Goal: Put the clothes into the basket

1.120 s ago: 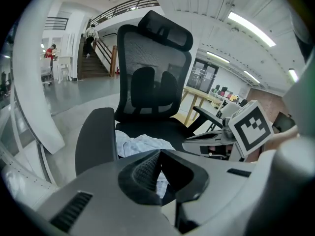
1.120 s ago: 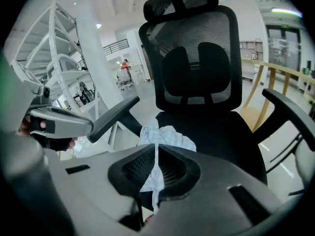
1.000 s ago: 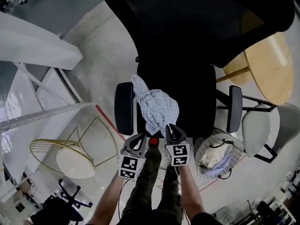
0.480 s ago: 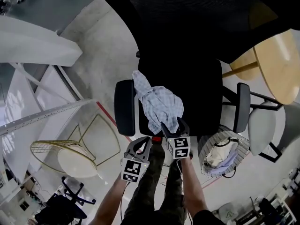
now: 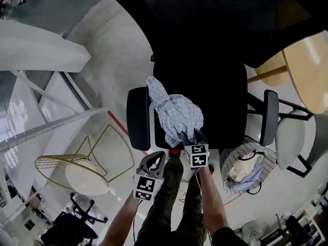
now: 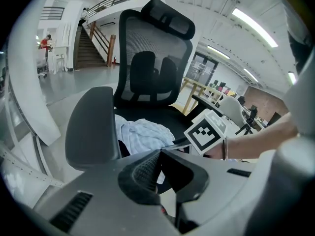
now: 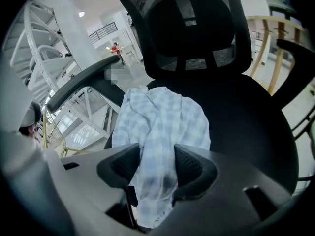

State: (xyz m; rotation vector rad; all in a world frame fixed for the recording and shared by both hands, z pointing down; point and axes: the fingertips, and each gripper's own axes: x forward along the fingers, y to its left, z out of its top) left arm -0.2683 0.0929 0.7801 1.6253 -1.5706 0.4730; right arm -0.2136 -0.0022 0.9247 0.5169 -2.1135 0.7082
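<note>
On the 9 o'clock side of the black chair seat (image 5: 220, 101) lies the checked pale-blue cloth (image 5: 177, 114), bunched, one end running up toward 11 o'clock beside the armrest (image 5: 137, 118). It is not in the basket yet. Right gripper (image 5: 190, 136) sits at the cloth's 6 o'clock edge. In the right gripper view a hanging fold of the cloth fills the gap between its jaws, which are part-spread and have just been closing. The fabric brushes both pads but I see no real squeeze yet. Left gripper (image 5: 154, 160) hangs off the seat at about 7 o'clock from the cloth, jaws pressed together with nothing between them. Step in hand, I'd say: grabbing the cloth, pickup not finished. Next move likely needs the right jaws to finish the pinch, then a lift clear of the seat and a carry toward 4 o'clock. The trailing end could snag on the armrest. Woven basket (image 5: 231, 151) stands on the floor at 4 o'clock from the cloth, just by the chair's other armrest. It holds a cream garment and something pale lilac-blue, with room left on top.
</note>
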